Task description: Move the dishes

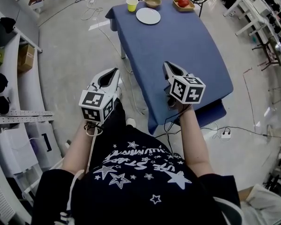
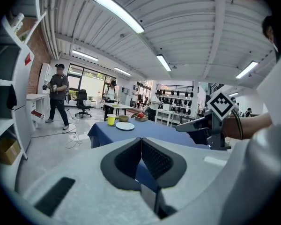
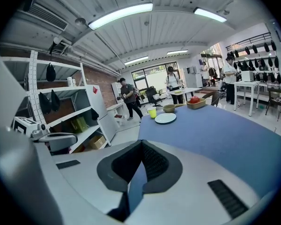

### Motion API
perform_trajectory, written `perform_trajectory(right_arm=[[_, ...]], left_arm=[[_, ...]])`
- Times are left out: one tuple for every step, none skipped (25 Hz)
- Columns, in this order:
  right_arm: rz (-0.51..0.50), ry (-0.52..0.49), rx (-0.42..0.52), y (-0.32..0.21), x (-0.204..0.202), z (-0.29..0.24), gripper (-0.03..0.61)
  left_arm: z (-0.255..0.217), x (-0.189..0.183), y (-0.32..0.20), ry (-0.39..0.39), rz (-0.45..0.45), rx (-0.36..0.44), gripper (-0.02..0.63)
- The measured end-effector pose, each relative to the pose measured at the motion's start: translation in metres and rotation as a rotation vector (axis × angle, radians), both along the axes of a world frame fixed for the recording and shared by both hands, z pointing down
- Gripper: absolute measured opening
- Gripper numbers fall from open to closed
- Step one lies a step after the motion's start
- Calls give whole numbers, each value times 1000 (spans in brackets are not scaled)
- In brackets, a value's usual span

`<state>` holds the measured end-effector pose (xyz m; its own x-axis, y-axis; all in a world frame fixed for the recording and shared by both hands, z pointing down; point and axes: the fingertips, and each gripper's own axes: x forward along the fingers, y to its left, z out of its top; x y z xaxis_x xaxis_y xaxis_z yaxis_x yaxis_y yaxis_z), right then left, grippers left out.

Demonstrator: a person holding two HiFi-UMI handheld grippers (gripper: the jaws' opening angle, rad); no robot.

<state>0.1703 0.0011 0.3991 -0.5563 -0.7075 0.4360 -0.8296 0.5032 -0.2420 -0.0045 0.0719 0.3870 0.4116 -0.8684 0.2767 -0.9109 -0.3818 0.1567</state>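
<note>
Hovering by the near end of the table (image 1: 192,50), the left gripper (image 1: 115,71) and right gripper (image 1: 166,65) carry empty, touching jaws that could shove the far-end plate (image 1: 148,16) unless opened.

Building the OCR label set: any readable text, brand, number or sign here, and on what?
Nothing can be quoted.
T-shirt: white lettering among stars, upside down and warped, unreadable.
Markers on the left hand-held gripper and right hand-held gripper: black-and-white square patterns only, no letters.
Red mark on the white cabinet: too small to read.
</note>
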Motion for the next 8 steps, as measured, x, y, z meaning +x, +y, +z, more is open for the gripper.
perform_trajectory(right_arm=[[-3, -1, 0, 3, -1, 0, 5], [-6, -2, 1, 5, -2, -1, 5], [-7, -3, 2, 7, -3, -1, 5], [-7, -4, 2, 9, -4, -2, 5], [-6, -5, 2, 11, -4, -2, 5], [-6, -6, 2, 14, -6, -3, 5], [-5, -7, 2, 16, -7, -3, 5], [-5, -9, 2, 18, -8, -4, 5]], left_arm=[[0, -2, 3, 3, -5, 0, 20], [0, -4, 6, 5, -9, 1, 20], [-1, -5, 8, 5, -13, 3, 20], [-2, -7, 11, 6, -16, 5, 20], [-2, -8, 14, 7, -19, 7, 20], [-3, -10, 16, 8, -22, 8, 20], [-3, -12, 18, 10, -24, 9, 20], [-4, -13, 20, 12, -27, 11, 20]])
